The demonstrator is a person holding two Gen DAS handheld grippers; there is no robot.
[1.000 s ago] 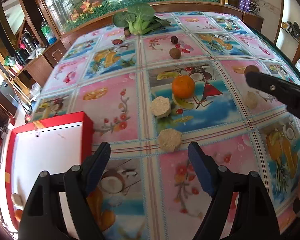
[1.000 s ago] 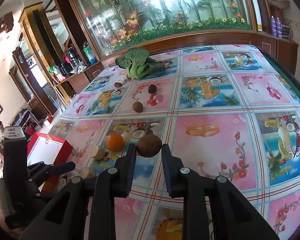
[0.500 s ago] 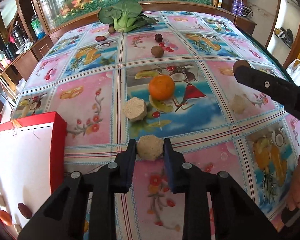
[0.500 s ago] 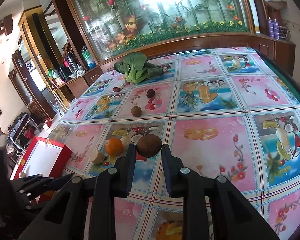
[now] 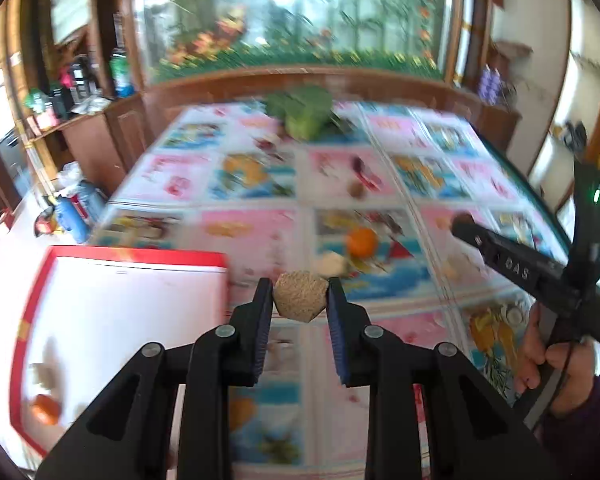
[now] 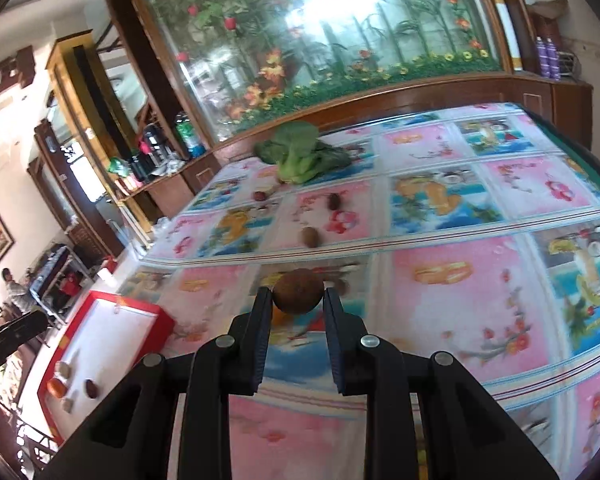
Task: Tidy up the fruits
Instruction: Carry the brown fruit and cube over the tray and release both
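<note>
Fruits sit in both of my tongs: my left gripper (image 5: 300, 300) is clenched on a tan faceted lump (image 5: 300, 297), held above the patterned tablecloth (image 5: 380, 340) just right of the red-rimmed tray (image 5: 140, 258), and my right gripper (image 6: 297, 298) is clenched on a round brown fruit (image 6: 298, 291) over the same cloth. Inside the tray I see a few small pieces, one of them orange (image 6: 56, 388). On the table beyond lie an orange (image 5: 362, 241), a pale lump (image 5: 332, 263) beside it, a small brown fruit (image 6: 310, 237), a dark one (image 6: 333, 201) and leafy greens (image 6: 300, 156) at the far edge. My left view is blurred.
</note>
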